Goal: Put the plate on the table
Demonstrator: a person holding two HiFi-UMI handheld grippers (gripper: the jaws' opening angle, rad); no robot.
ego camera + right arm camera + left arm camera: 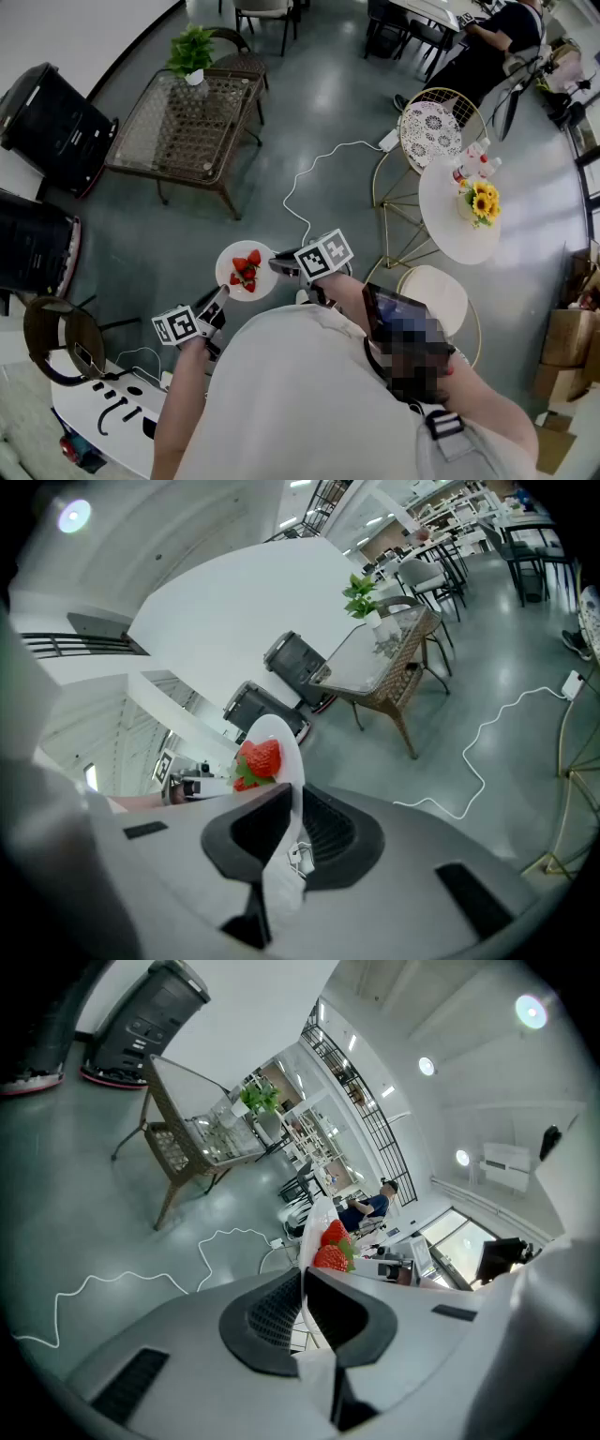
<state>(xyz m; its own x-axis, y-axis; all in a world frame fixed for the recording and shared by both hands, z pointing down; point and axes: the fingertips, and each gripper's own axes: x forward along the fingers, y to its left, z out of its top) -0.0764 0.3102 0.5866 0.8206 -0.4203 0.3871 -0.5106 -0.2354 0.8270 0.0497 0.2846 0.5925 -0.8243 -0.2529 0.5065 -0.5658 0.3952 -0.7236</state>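
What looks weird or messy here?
A white cable snakes loose across the floor, which is odd for a walkway. The plate of strawberries is pinched at opposite edges by the left gripper and right gripper; nothing has spilled.

No words, brands or numbers are readable anywhere. The white marker cubes (324, 253) show only black square patterns.

Plate (228, 268), strawberries (246, 270) on it, sat between left tool (219, 300) at its 7 o'clock and right tool (277, 265) at 3. Near surface (450, 230) with sunflowers (483, 202) lay further toward 3; far surface (178, 122) with plant (191, 52) toward 11.
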